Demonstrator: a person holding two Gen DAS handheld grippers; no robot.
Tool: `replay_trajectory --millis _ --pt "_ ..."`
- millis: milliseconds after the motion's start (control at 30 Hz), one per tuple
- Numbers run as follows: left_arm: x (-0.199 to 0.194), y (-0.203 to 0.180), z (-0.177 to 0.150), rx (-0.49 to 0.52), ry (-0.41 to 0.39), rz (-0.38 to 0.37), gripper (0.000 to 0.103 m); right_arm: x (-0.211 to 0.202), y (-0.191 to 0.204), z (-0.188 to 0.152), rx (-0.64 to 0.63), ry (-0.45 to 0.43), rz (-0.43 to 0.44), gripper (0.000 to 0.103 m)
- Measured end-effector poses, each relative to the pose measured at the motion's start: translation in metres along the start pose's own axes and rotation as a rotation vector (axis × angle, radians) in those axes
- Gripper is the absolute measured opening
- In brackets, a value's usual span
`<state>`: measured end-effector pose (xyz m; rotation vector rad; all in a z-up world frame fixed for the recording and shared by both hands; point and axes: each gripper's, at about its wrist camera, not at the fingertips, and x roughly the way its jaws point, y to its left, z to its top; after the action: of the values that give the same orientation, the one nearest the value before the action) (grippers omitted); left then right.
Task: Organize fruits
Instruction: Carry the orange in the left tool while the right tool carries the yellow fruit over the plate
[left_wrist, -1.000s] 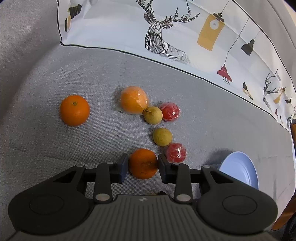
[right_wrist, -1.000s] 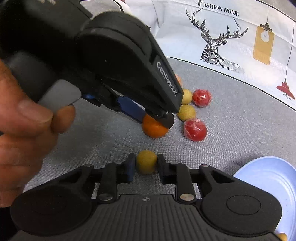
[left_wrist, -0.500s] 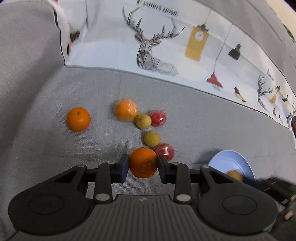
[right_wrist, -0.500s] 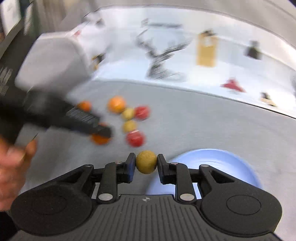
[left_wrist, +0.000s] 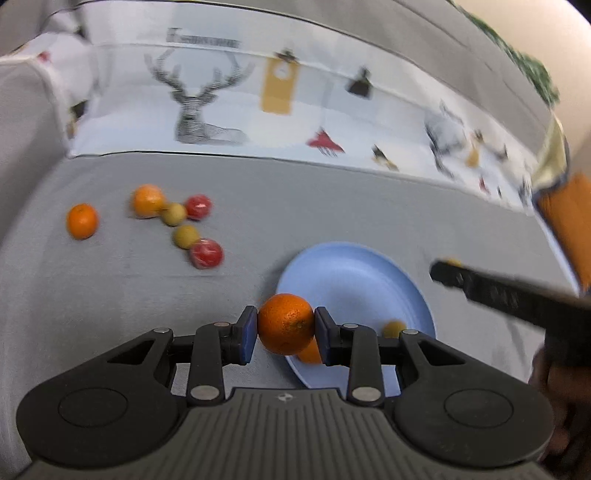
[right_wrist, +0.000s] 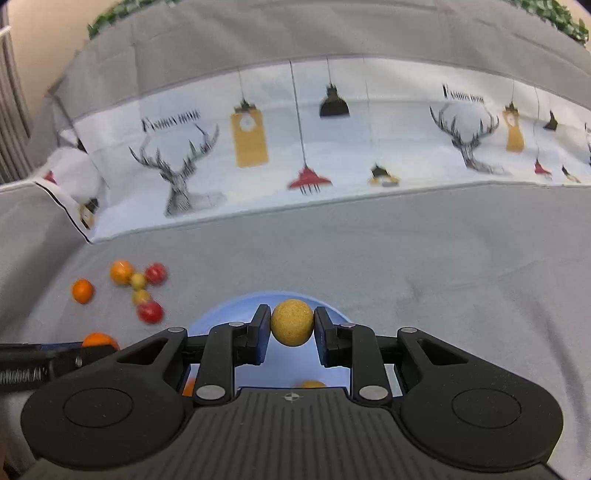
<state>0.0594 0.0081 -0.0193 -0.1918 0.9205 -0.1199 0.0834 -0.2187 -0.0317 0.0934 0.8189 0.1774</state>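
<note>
My left gripper is shut on an orange and holds it above the near left rim of a light blue plate. The plate holds a small yellow fruit and an orange piece. My right gripper is shut on a yellow-brown round fruit above the same plate; it shows as a dark bar in the left wrist view. Several loose fruits lie on the grey cover to the left: an orange, a wrapped orange, yellow fruits and red fruits.
The surface is a grey sofa seat with a white printed cloth along the back. A sofa arm rises at the left. An orange object stands at the far right.
Both grippers have lifted and moved right with their fruits, from the fruit cluster to above the blue plate. The loose fruits have stayed in place.
</note>
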Motion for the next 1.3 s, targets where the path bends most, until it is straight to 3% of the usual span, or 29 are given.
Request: replay_trajectory --millis 300,567,1300 --pt "0.024 -0.034 -0.010 0.105 0.022 -0.043 0.036 0.020 -0.015 0.001 -0.004 0.130 -0.039 0.026" --pt "0.028 -0.017 0.001 0.026 0.030 -0.026 0.036 0.020 -0.020 -0.003 -0.018 0.123 -0.031 0.026" --pt "0.039 -0.045 -0.014 0.201 0.055 -0.022 0.036 0.021 -0.016 -0.004 -0.058 0.105 0.021 0.026"
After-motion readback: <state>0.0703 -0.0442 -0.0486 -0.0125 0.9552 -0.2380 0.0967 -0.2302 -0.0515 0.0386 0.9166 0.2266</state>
